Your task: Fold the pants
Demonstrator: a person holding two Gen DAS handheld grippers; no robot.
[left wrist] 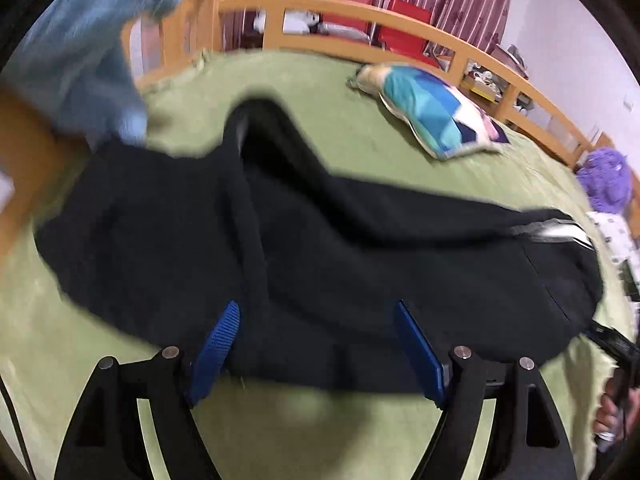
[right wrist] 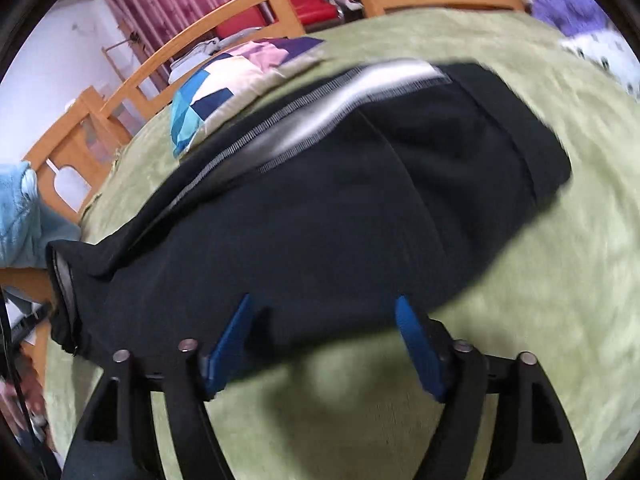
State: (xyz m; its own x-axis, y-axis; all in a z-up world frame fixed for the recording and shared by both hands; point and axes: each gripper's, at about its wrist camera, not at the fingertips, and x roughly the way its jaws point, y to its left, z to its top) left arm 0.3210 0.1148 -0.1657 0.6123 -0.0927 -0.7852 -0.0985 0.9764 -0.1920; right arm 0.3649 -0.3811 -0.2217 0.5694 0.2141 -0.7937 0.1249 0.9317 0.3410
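Lying across the bed, the pants sat between both tools, jaws apart, ready for gripping.

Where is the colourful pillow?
The pillow lies on the green blanket beyond the black pants, near the wooden rail.

Black pants w/ grey-white side stripe, rumpled lengthwise on green bedspread
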